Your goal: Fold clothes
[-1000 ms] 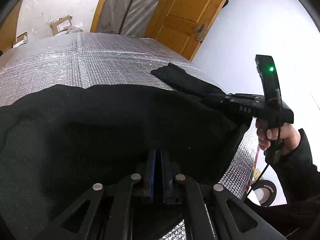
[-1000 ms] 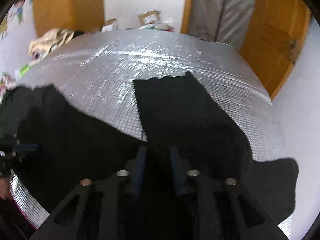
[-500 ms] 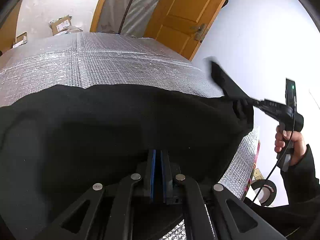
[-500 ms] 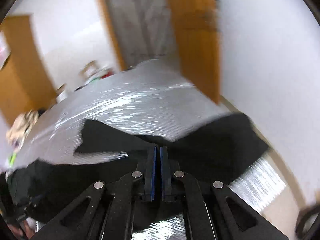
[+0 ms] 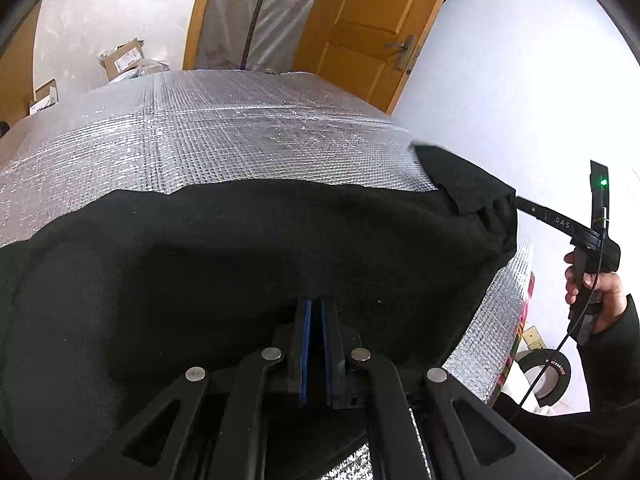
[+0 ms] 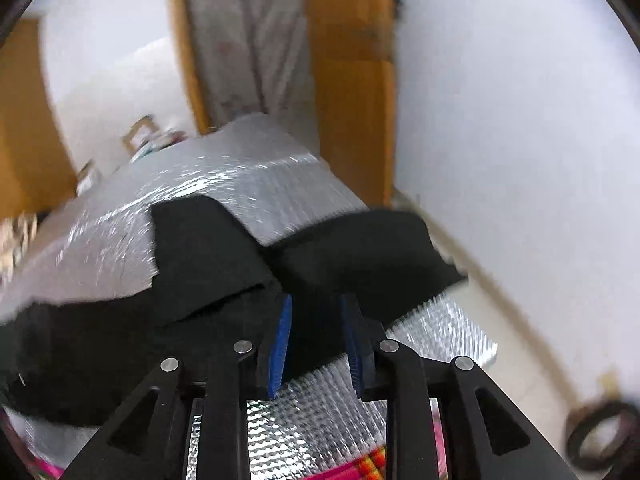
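Note:
A black garment lies spread over the near part of a silver foil-covered table. My left gripper is shut on the garment's near edge, blue pads pressed together. My right gripper is open, its blue pads apart around a fold of the black garment at the table's right end. In the left wrist view the right gripper's tips are buried in a bunched corner of the cloth with a sleeve folded above it.
An orange wooden door and a white wall stand behind the table. Cardboard boxes sit on the floor at the far left. A roll of black tape lies on the floor at the right, below the table edge.
My right gripper was shut on the cloth half a second ago and has now opened. The lifted sleeve corner has come down onto the table's right end. My left gripper has stayed put.

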